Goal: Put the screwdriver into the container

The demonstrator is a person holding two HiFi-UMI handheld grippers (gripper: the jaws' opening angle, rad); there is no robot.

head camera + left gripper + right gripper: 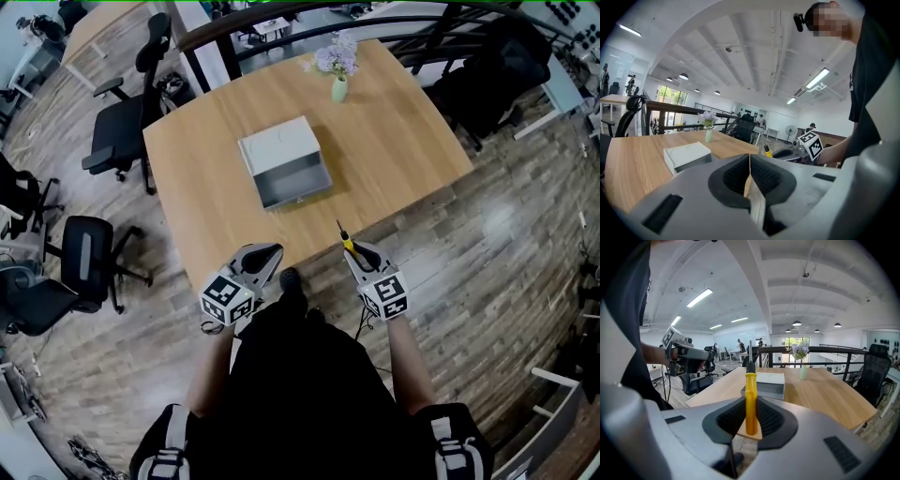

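Observation:
The container (286, 161) is a white-grey box with an open front, in the middle of the wooden table (403, 141). In the right gripper view it (768, 383) lies straight ahead. My right gripper (361, 255) is just off the table's near edge, shut on the screwdriver (347, 244). Its yellow handle (751, 401) stands upright between the pads and the shaft points toward the box. My left gripper (265, 255) is at the same edge, to the left. Its jaws (750, 176) are pressed together with nothing between them. The box (686, 156) appears ahead and left in the left gripper view.
A green vase of purple flowers (338, 84) stands at the table's far side. Black office chairs (122, 122) (80, 262) sit left of the table, with another (487, 66) at the far right. A dark railing (281, 19) runs behind the table. Wood floor surrounds it.

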